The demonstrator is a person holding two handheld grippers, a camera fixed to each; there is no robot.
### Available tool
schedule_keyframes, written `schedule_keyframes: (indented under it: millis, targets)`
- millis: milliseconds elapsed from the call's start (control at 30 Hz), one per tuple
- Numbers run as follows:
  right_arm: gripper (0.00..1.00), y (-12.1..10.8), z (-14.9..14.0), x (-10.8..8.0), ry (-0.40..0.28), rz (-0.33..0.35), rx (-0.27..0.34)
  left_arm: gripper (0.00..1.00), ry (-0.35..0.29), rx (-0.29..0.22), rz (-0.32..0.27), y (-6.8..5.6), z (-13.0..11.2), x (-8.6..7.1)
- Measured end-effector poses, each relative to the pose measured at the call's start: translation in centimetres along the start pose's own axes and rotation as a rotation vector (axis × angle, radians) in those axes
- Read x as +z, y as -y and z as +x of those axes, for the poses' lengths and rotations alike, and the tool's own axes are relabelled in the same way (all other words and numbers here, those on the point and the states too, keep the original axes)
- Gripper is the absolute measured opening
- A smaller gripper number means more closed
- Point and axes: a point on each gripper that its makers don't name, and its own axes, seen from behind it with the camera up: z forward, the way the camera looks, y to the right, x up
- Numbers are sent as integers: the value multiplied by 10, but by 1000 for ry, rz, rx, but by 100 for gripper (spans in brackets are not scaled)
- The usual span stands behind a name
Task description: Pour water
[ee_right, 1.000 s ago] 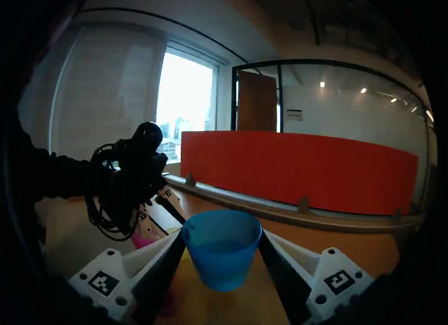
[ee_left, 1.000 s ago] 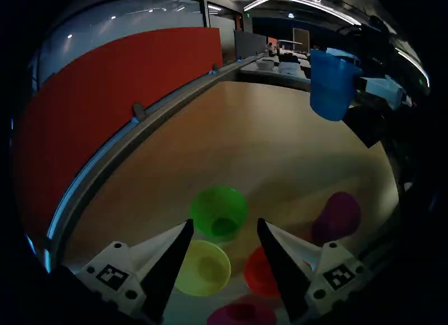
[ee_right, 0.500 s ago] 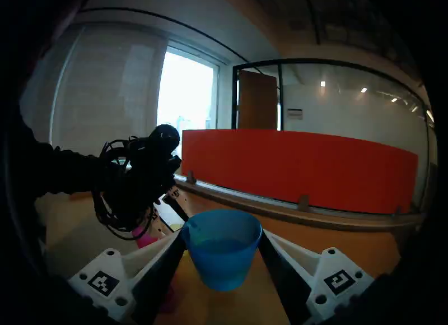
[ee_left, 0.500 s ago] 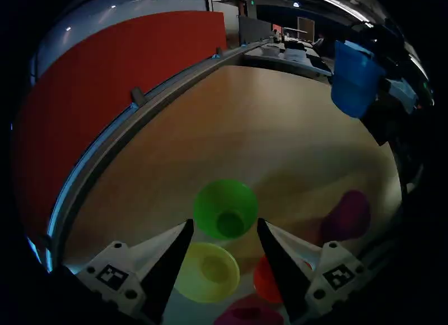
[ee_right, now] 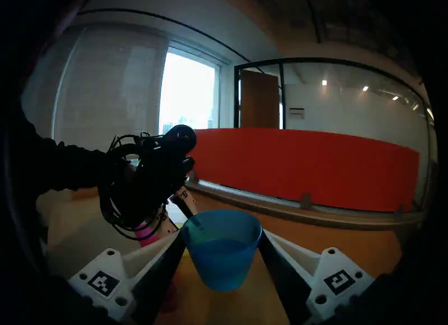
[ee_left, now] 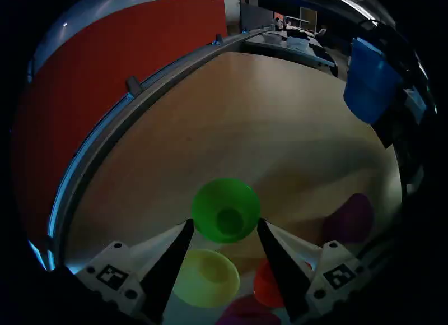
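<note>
A blue cup point(ee_right: 222, 249) holding water sits upright between the fingers of my right gripper point(ee_right: 221, 235), which is shut on it, lifted above the wooden table point(ee_left: 252, 117). In the left gripper view the same blue cup point(ee_left: 368, 84) hangs at the far right, high over the table. My left gripper point(ee_left: 224, 227) is open, its fingertips on either side of an empty green cup point(ee_left: 225, 210) that stands on the table just ahead. In the right gripper view the left gripper point(ee_right: 183, 200) and the dark-sleeved hand holding it are at the left, close to the blue cup.
A yellow cup point(ee_left: 206, 277), a red cup point(ee_left: 267, 280) and a magenta cup point(ee_left: 246, 315) stand under the left gripper; a purple cup point(ee_left: 350, 218) lies at the right. A red partition point(ee_left: 112, 61) with a metal rail borders the table's left side.
The green cup has slid up between the left fingertips. The blue cup has drifted right and lower in the left gripper view. The left gripper has come closer to the blue cup.
</note>
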Motion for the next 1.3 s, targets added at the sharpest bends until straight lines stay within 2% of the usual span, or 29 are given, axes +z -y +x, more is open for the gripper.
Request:
schedule_keyframes:
  millis: [500,800,1100,1300]
  targets:
    - [91,0,-7,0,3,7,-2,87,54,-26,1,2,-2,10]
    - [91,-2,-11,2,4,13,4,87,103,-65,6,7,-4,16]
    - [91,-2,-11,1,8,18,4,87,137,-49,15,8,-6,24]
    - [91,-1,-13,3,11,21,2,87,129,-57,11,8,0,26]
